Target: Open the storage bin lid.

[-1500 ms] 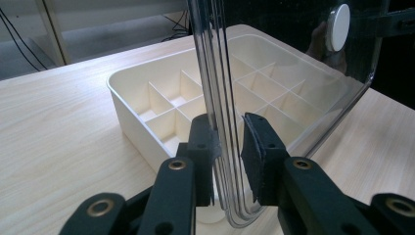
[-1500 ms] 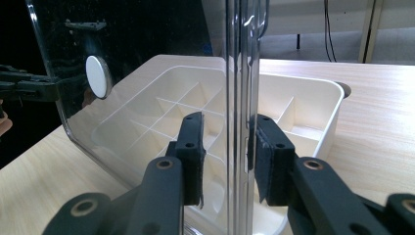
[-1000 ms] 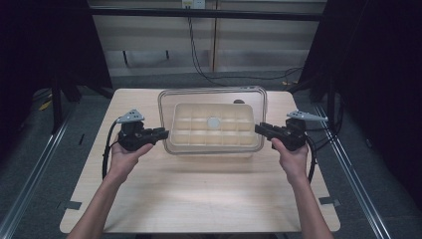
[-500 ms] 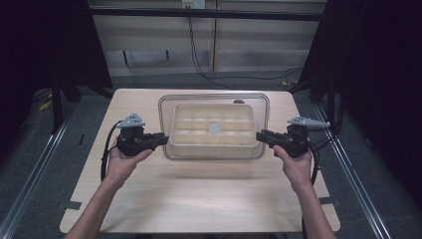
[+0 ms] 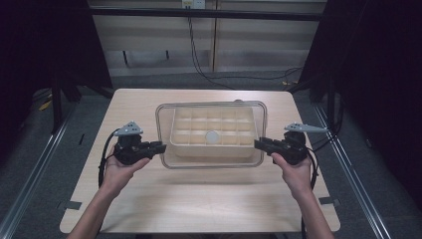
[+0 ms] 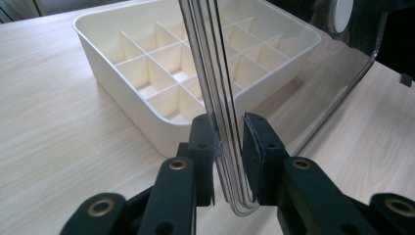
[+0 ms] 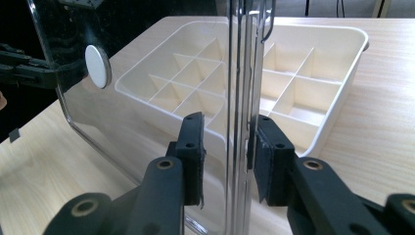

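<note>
A clear plastic lid [image 5: 165,130] with a white round knob [image 5: 212,136] hangs level over a cream tray [image 5: 199,130] divided into several empty compartments. My left gripper [image 5: 160,147] is shut on the lid's left rim, and my right gripper [image 5: 259,144] is shut on its right rim. In the left gripper view the black jaws [image 6: 230,142] clamp the lid's edge [image 6: 215,73], with the tray [image 6: 161,63] behind it. In the right gripper view the jaws [image 7: 227,142] flank the lid's edge [image 7: 240,73]. There the knob [image 7: 98,66] and the tray [image 7: 293,88] lie beyond the clear panel.
The tray rests in the middle of a light wooden table [image 5: 209,199] with bare board toward the near edge. Dark frames and curtains stand on both sides, and cables run over the floor behind the table.
Both hands and the lid have shifted a little toward the near side of the table. The tray has stayed in place, and both grips on the lid are unchanged.
</note>
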### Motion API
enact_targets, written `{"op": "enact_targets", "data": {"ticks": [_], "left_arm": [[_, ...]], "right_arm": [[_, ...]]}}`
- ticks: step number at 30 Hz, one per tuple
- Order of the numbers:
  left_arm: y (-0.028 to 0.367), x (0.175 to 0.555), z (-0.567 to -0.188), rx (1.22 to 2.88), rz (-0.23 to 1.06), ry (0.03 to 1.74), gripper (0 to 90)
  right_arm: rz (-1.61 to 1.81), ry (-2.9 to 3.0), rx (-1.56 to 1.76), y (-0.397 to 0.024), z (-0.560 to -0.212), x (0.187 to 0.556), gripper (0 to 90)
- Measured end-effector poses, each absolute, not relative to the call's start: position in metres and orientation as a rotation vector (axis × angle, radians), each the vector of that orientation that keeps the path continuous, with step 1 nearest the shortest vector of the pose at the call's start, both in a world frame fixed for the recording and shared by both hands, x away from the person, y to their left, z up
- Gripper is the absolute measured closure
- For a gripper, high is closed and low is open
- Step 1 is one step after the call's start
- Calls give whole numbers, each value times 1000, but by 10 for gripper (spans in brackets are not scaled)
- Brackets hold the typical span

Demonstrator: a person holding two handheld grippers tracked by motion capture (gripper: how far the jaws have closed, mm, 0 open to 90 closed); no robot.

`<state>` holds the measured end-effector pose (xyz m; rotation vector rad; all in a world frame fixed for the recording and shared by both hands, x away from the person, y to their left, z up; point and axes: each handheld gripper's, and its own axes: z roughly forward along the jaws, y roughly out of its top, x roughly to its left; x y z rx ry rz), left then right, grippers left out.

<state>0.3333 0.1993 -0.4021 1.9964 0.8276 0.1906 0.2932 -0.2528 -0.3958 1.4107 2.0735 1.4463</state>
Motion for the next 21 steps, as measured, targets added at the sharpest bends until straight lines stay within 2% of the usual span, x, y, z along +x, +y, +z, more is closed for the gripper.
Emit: {"op": "enact_targets", "data": {"ticks": [21], "left_arm": [[202,319,-421,2058,133,862,743]], "right_arm": [[1449,2118,1470,-250,-411,277,687]]}}
